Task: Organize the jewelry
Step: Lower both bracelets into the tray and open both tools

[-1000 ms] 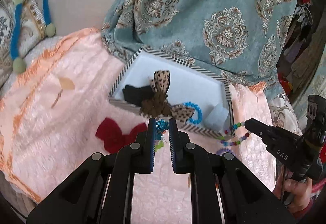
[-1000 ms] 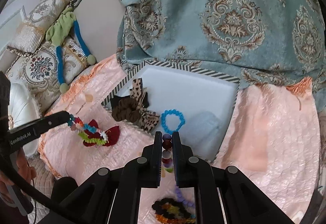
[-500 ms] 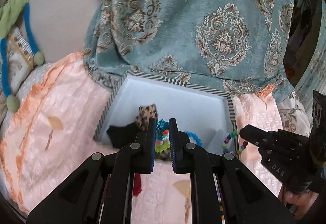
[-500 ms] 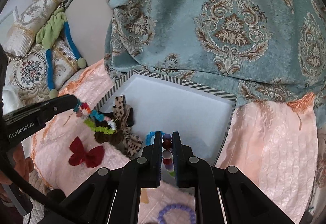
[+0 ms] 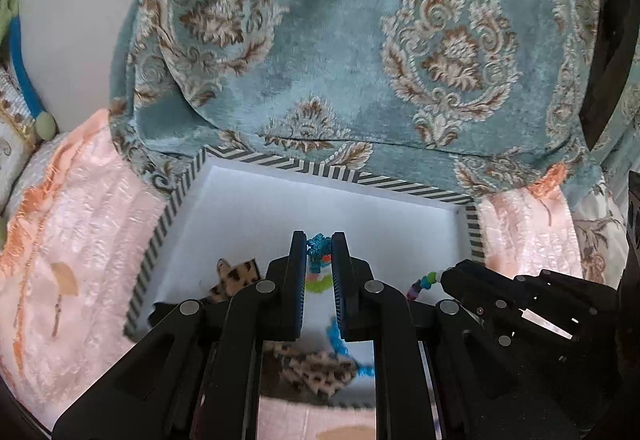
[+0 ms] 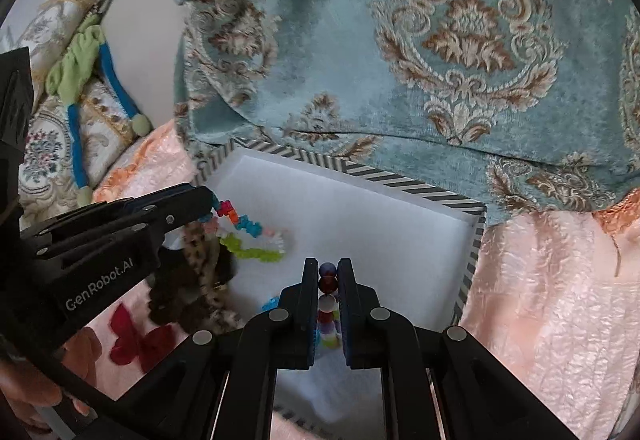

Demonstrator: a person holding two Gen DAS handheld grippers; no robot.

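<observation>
Both bracelets are being carried over the tray (image 6: 472,240) for dropping. The left gripper (image 5: 320,240) pinches a star-bead bracelet (image 6: 248,236) that trails down and rightward from its tips. The right gripper (image 6: 329,269) is clamped on a round-bead bracelet (image 6: 327,304), hanging lengthwise between its fingers. Next, I judge, both must open and let go over bare tray, beside the bows (image 6: 192,280).

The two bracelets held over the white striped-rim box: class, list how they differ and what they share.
The left tool's flower-shaped bead bracelet has irregular pink, blue, green and white beads; the right tool's round-bead bracelet has smooth spheres, dark red and purple uppermost. The first drapes sideways; the second hangs straight down. Both are pinched over the box.
</observation>
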